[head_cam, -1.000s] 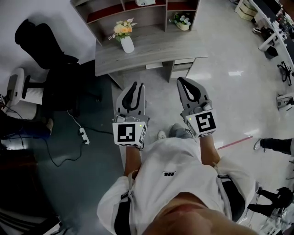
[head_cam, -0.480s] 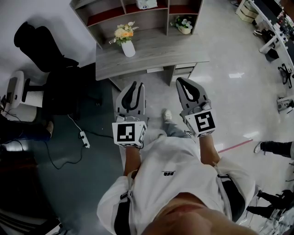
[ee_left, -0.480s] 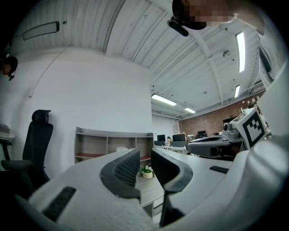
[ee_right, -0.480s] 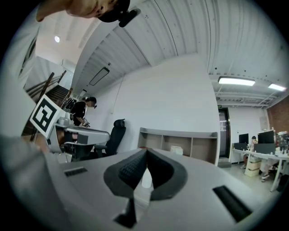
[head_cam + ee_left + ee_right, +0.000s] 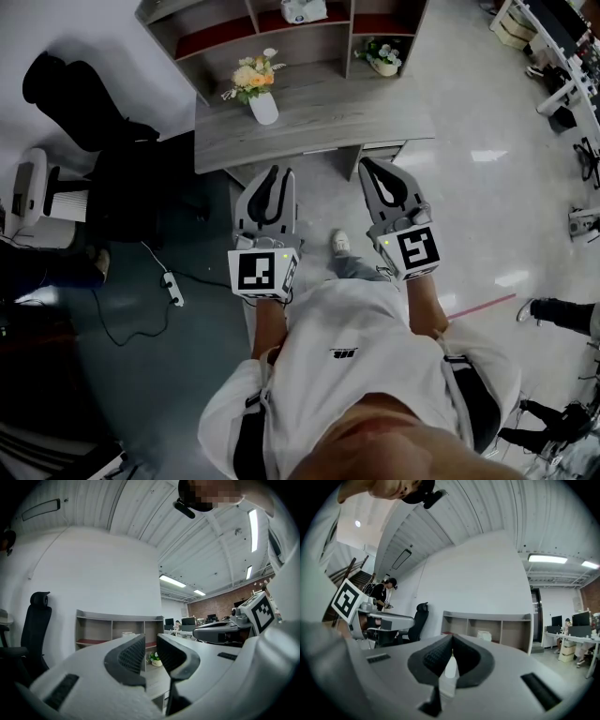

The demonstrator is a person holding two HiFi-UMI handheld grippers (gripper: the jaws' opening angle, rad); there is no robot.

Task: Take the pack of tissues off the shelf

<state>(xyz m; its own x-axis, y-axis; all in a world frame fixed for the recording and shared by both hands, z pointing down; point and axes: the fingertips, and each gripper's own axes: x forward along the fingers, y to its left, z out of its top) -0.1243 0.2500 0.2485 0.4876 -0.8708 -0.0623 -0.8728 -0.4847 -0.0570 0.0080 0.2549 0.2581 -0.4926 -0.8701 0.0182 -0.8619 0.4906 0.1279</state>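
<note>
The white pack of tissues (image 5: 303,9) lies on the upper board of the wooden shelf (image 5: 220,36) at the back of a grey desk (image 5: 319,117). It also shows small in the left gripper view (image 5: 127,633) and in the right gripper view (image 5: 484,635). Both grippers are held level in front of the person, well short of the desk. My left gripper (image 5: 273,174) stands open with a narrow gap and nothing between its jaws (image 5: 151,641). On my right gripper (image 5: 368,166) the fingertips meet, so it is shut and empty (image 5: 452,639).
A white vase of flowers (image 5: 262,97) stands on the desk's left half and a small potted plant (image 5: 382,58) at its right rear. A black office chair (image 5: 89,112) stands left of the desk, with a power strip and cable (image 5: 170,281) on the floor. Other desks line the right side.
The person has stepped forward, so desk and shelf sit a little lower and nearer in the head view. Both grippers keep their pose and jaw opening.
</note>
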